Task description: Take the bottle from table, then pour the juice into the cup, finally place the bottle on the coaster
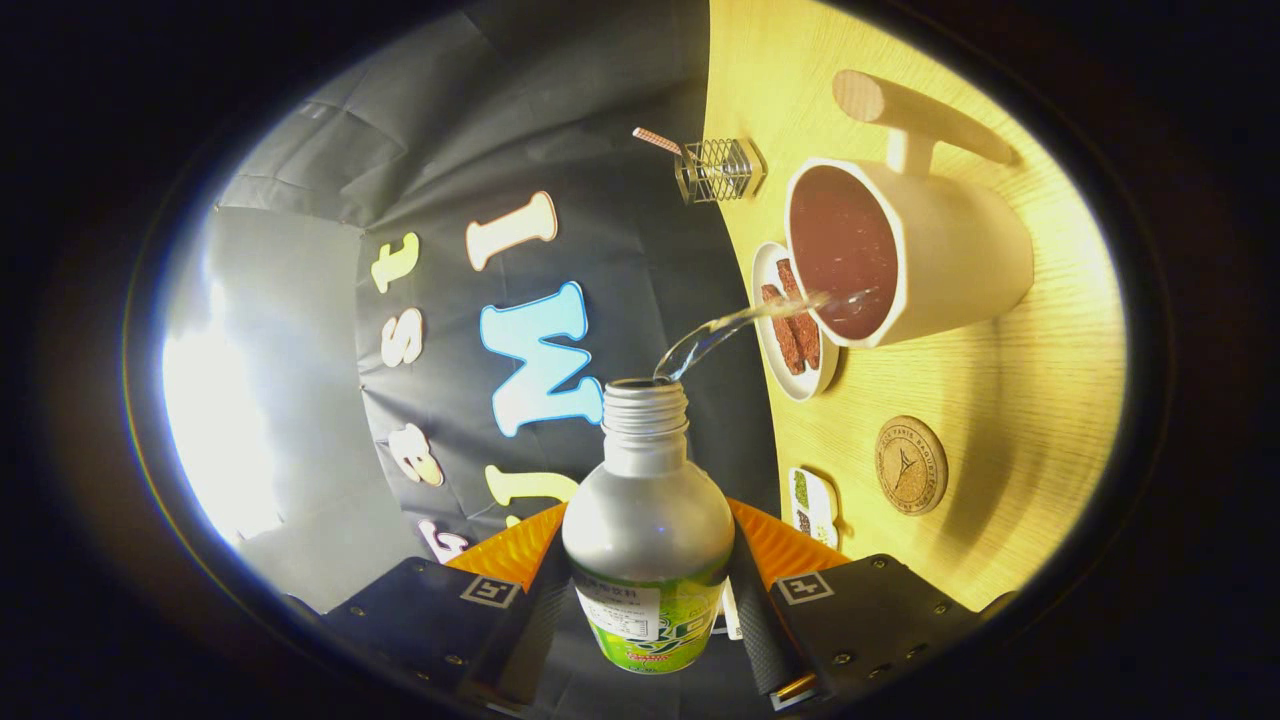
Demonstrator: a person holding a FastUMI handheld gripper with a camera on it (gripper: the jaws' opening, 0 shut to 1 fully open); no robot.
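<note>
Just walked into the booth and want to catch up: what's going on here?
A person's handheld gripper is shut on a bottle, tipped so a clear stream runs from its open neck into the cup on the table. A small plate of snacks sits beside the cup. The coaster lies bare nearer the fingers, so setting the bottle down there is not yet done.

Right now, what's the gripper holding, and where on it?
The gripper is shut on the bottle, one finger on each side of its lower labelled body. The bottle is tipped, pouring a stream into the cup.
</note>
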